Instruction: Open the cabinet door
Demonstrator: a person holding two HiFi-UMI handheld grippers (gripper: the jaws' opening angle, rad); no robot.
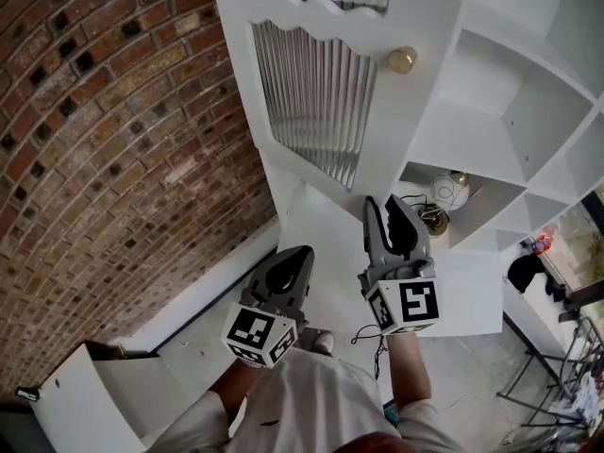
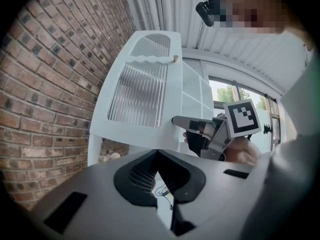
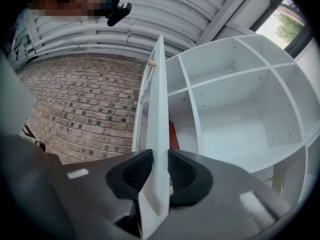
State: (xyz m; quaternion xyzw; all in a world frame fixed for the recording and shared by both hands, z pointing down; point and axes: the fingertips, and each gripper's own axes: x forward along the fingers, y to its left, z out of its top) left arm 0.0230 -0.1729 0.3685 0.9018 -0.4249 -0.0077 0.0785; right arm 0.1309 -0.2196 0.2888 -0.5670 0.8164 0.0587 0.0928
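Edge of cabinet door [image 3: 159,84] runs upright, pinched in right gripper [image 3: 156,170], panel rising ahead; left gripper [image 2: 156,156] pressed together, empty, farther off.

Two tongs, left [image 1: 300,253] and right [image 1: 382,203], one cabinet door [image 1: 382,130], one brass knob [image 1: 402,60], one shelf unit [image 1: 528,83].

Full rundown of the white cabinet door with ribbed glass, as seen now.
White painted cabinet door, apparently wood, with two ribbed glass panels split by a scalloped rail and a round brass knob near its free edge. It stands swung open from the white shelf cabinet. The right gripper clamps its free edge, below the knob.
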